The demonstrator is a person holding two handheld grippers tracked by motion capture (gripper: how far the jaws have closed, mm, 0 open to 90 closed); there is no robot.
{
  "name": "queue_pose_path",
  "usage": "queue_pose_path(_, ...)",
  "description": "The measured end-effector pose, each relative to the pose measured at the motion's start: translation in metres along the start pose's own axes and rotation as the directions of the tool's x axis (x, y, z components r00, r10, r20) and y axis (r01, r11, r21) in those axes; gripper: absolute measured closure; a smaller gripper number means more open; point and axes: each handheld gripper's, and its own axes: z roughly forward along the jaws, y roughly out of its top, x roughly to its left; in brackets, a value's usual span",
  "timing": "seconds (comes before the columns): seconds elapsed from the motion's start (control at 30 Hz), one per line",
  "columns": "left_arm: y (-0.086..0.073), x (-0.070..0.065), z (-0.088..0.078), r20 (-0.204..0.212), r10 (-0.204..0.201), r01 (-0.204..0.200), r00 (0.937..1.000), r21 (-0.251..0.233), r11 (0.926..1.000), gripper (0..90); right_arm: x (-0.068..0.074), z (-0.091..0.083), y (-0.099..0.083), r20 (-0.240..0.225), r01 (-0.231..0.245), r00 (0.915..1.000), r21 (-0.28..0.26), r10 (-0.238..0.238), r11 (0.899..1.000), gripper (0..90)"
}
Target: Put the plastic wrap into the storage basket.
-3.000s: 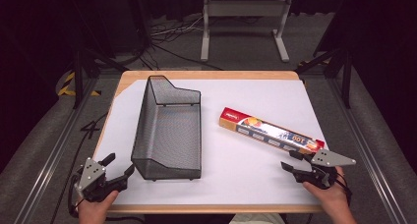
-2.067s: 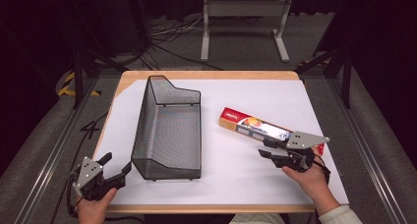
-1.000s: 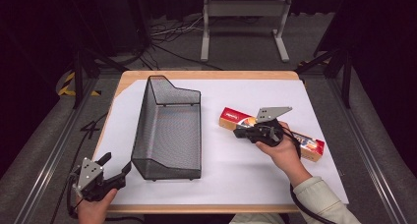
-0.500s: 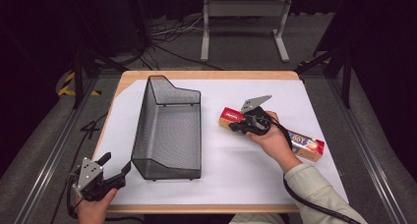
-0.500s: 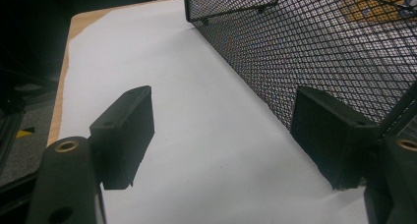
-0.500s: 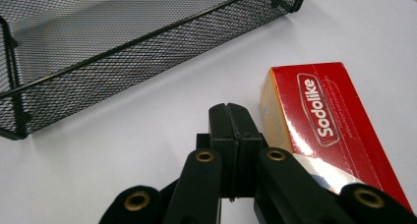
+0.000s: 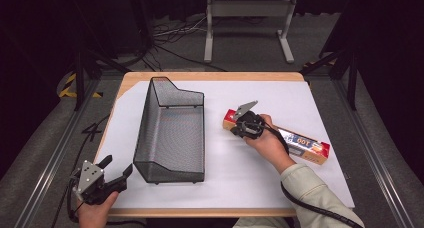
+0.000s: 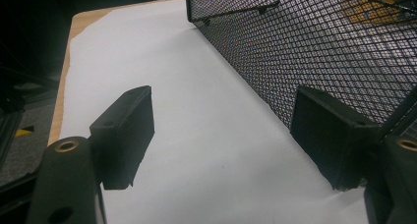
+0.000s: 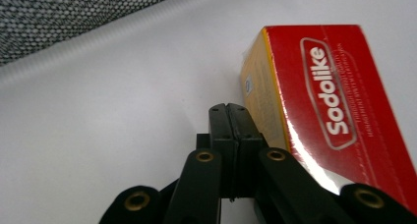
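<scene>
Though glossy, long red-yellow box (image 7: 280, 135)

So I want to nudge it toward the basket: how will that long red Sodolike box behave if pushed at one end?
The box lies flat with square edges, so it should slide, not roll. Being long and narrow, a push at its end beside the shut right gripper will probably pivot it. Its glossy wrap may slip easily on the white sheet.

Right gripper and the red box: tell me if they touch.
Cannot tell. In the right gripper view the shut right gripper sits right beside the box, at its yellow side, but no clear gap or contact shows.
</scene>
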Motion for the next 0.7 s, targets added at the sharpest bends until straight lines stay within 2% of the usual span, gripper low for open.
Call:
queue_pose_path(0.2, 0.000, 0.000, 0.000, -0.001, -0.002, 0.002, 1.0000, 0.000, 1.0000, 25.5, -0.001, 0.011, -0.001, 0.049, 0.000, 0.9988, 0.049, -0.003, 0.999, 90.0)
queue_pose_path(0.43, 0.000, 0.000, 0.000, 0.000, -0.001, 0.001, 1.0000, 0.001, 1.0000, 25.5, -0.002, 0.015, 0.003, 0.055, -0.001, 0.9985, 0.068, -0.003, 0.998, 90.0)
queue_pose_path(0.57, 0.000, 0.000, 0.000, 0.001, 0.002, -0.002, 1.0000, 0.000, 1.0000, 25.5, -0.004, 0.015, 0.010, 0.103, -0.007, 0.9947, 0.106, -0.004, 0.994, 90.0)
queue_pose_path(0.7, 0.000, 0.000, 0.000, 0.002, -0.003, 0.003, 1.0000, -0.002, 1.0000, 25.5, -0.012, 0.016, 0.014, 0.141, -0.044, 0.9896, 0.121, 0.026, 0.992, 90.0)
